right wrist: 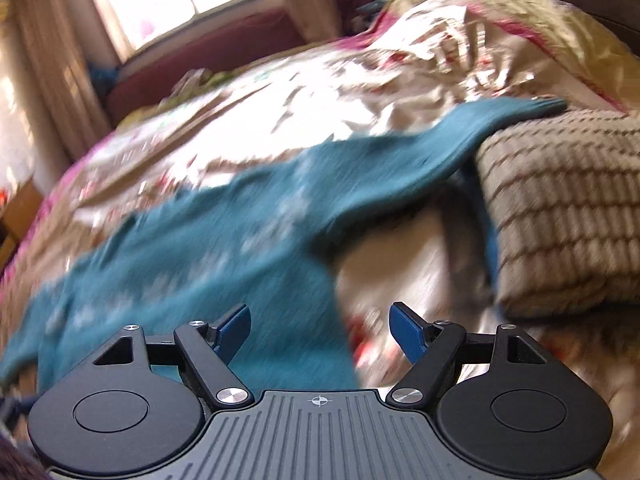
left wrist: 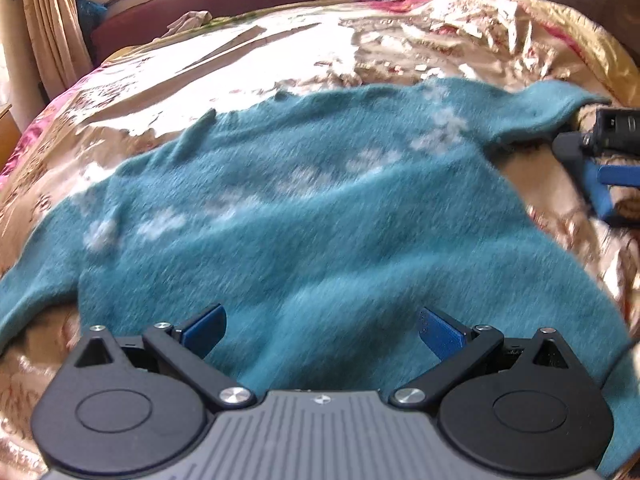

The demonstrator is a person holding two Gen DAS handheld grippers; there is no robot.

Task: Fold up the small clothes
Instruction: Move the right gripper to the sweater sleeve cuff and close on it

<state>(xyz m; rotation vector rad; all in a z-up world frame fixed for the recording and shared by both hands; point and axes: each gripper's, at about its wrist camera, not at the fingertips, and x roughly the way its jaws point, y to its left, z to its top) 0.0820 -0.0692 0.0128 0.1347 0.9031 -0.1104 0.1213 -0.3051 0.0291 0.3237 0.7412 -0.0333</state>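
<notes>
1. Teal sweater (left wrist: 320, 216) spread flat across frame centre on the bed (left wrist: 224, 60), unfolded.
2. Left gripper (left wrist: 322, 330) and right gripper (right wrist: 320, 332): fingers spread, pinching nothing.
3. Probably about to start folding; next, pinch the sleeve (right wrist: 472, 132) at upper right and fold inward.

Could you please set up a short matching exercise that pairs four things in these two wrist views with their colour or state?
Things:
1. sweater
2. folded knit
3. bedspread
4. left gripper

Descriptions:
A. beige with brown stripes
B. open, holding nothing
C. teal with pale paw prints, spread flat
D. shiny, floral, wrinkled

Pairs: 1-C, 2-A, 3-D, 4-B
</notes>
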